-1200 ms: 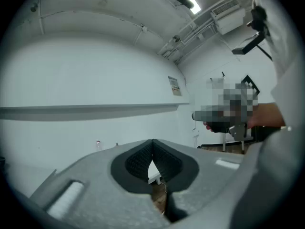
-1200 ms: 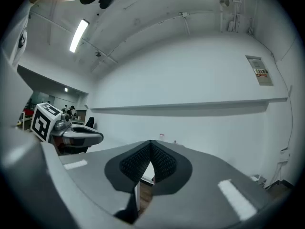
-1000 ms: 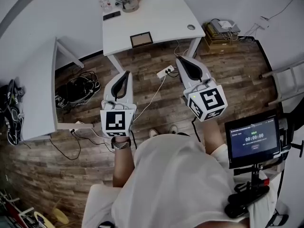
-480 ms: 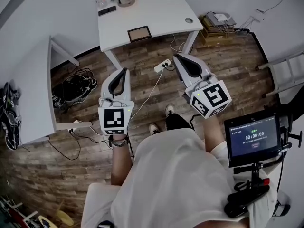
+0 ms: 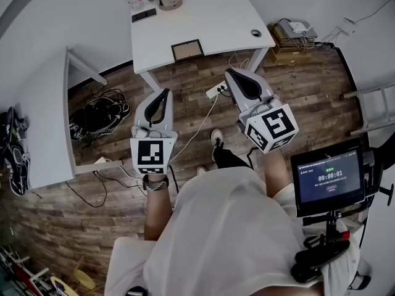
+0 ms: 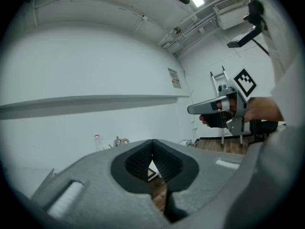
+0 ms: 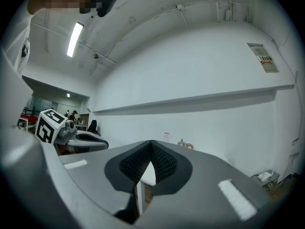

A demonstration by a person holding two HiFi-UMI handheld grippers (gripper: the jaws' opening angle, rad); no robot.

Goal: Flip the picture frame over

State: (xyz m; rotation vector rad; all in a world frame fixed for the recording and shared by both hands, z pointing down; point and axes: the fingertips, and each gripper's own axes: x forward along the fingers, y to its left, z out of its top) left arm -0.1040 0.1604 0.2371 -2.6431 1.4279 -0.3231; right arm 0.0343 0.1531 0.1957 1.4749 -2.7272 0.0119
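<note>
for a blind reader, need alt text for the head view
A person holds a grey left gripper and right gripper, both shut, over a wood floor, short of a white desk bearing a small brown picture frame.

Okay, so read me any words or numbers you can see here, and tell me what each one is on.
"00:00:01" on the screen, in the head view.
Other lines on that screen: too small to read.
Wall notice: print blurred, unreadable.
Marker cubes: square patterns, no words.

The screen [image 5: 327,179] shows a timer reading 00:00:01. Its other lines and the wall notice [image 7: 263,57] are too small to read.
</note>
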